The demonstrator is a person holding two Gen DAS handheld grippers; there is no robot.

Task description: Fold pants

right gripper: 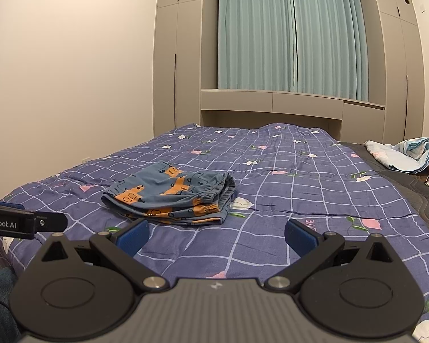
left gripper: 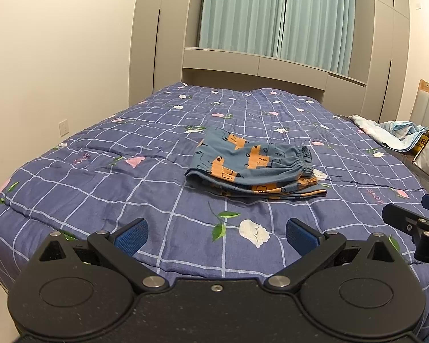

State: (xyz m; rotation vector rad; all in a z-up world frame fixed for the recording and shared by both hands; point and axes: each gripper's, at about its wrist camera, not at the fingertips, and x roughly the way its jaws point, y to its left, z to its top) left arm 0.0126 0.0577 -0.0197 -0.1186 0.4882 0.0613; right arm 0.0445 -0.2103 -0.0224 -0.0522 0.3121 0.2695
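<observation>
The folded pants [left gripper: 251, 165] (blue with orange vehicle prints) lie on the bed's checked quilt [left gripper: 128, 177], elastic waistband to the right. The left gripper [left gripper: 217, 234] hovers over the near edge of the bed, jaws spread wide and empty, the pants just beyond it. The right gripper [right gripper: 216, 235], likewise released and empty, sits near, the pants beyond and slightly left.
</observation>
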